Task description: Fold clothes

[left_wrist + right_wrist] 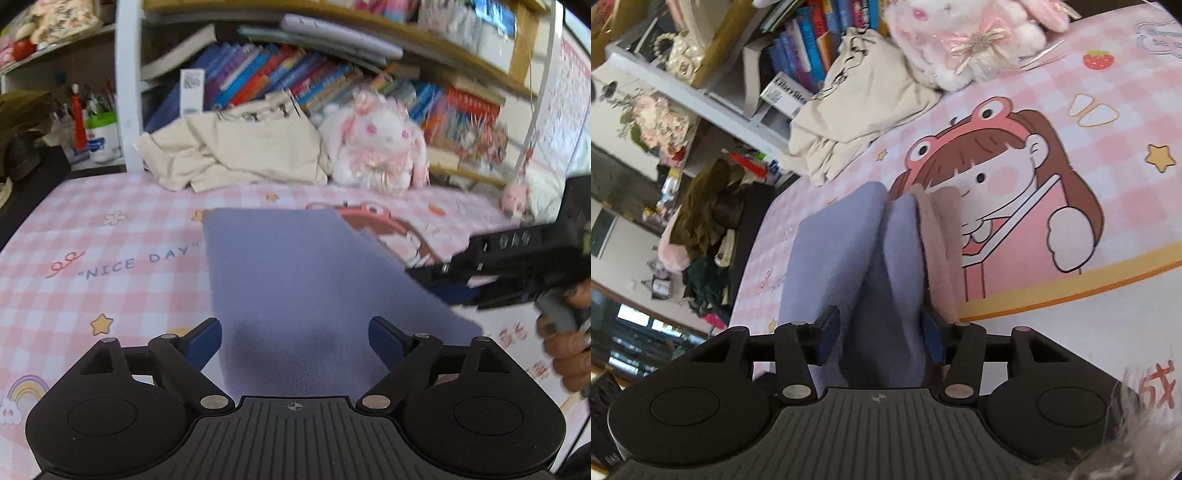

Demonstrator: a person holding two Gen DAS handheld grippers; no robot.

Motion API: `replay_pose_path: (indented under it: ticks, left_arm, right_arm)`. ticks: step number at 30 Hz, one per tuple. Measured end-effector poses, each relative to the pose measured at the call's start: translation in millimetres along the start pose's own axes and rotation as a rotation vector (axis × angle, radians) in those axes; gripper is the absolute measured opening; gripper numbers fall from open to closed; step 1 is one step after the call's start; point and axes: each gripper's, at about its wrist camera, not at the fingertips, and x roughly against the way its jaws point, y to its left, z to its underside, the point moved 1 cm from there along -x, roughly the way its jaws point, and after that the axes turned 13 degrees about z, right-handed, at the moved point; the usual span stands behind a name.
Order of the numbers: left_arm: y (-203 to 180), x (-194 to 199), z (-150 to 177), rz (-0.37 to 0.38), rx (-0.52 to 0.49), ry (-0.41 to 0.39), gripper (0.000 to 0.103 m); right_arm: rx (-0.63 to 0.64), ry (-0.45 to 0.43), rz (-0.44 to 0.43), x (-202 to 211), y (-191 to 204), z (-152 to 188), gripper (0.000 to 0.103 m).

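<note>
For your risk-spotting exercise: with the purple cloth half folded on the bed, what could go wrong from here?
1. Only the right tool pinches the purple cloth; the left tool is open, so the fold may land crooked.
2. The bunched layers might slip from that grip.
3. A wide swing could brush the beige garment.

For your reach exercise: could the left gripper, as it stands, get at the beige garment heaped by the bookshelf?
Probably yes. The left gripper is open and holds nothing, and the beige garment lies uncovered straight ahead. Only the flat purple towel lies between, low on the pink checked mat.
</note>
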Motion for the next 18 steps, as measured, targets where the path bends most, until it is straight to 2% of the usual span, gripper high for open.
replay_pose_path:
  ticks: [3, 5, 8, 11, 12, 13, 14, 17, 18]
  left_arm:
    - [-3, -4, 5, 0.018, -0.017, -0.008, 0.087]
    - [-4, -6, 8, 0.043, -0.018, 0.005, 0.087]
    - [-5, -14, 13, 0.026, -0.048, 0.033, 0.087]
    - [-6, -15, 15, 0.023, -0.070, 0.040, 0.087]
    - [-7, -15, 15, 0.023, -0.076, 0.042, 0.087]
    - [-7, -15, 16, 0.022, -0.083, 0.044, 0.087]
    - [-7, -14, 15, 0.022, -0.080, 0.046, 0.087]
    - [-6, -8, 14, 0.028, -0.059, 0.046, 0.087]
    - [-5, -5, 14, 0.035, -0.048, 0.040, 0.087]
  right_arm:
    - [-0.023, -0.005, -0.020, 2, -2, 1, 0.047]
    - [-0.018, 0.009, -0.029, -1, 1, 1, 0.054]
    - [-0.010, 0.031, -0.043, -6, 5, 1, 0.064]
    - [-0.002, 0.054, -0.057, -11, 9, 1, 0.063]
    - [0.001, 0.061, -0.062, -13, 11, 1, 0.053]
    - [0.019, 0.058, -0.066, -12, 14, 2, 0.030]
    - [0.075, 0.028, -0.067, -6, 20, 4, 0.022]
    - [0.245, -0.060, -0.070, 11, 39, 10, 0.012]
    - [0.298, -0.096, -0.079, 19, 44, 12, 0.012]
